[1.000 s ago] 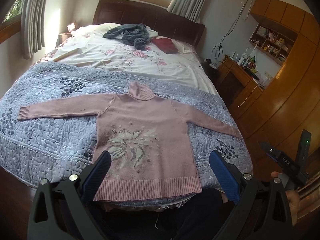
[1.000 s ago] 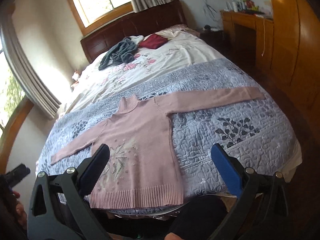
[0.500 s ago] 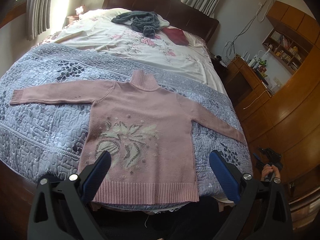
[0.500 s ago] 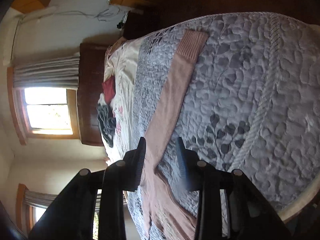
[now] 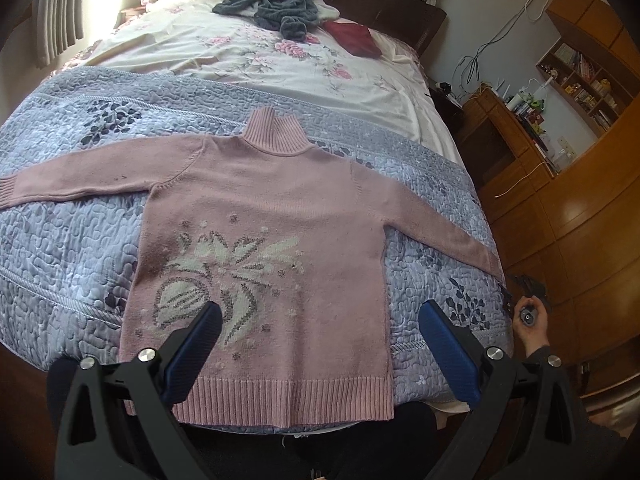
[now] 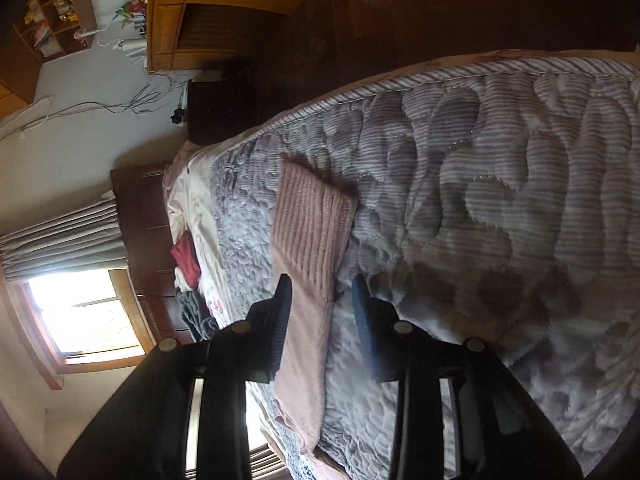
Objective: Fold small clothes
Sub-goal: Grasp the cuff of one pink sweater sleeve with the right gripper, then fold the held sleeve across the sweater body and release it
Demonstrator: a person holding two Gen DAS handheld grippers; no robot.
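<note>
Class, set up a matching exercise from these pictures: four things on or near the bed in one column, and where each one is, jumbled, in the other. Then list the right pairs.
Things:
1. pink sweater
2. grey garment
3. dark red cloth
4. right gripper

Places:
A. bunched near the headboard
B. spread flat on the quilt
C. straddling the sleeve near its cuff
D. on the floral sheet, right of the grey bundle

Pairs: 1-B, 2-A, 3-D, 4-C
</note>
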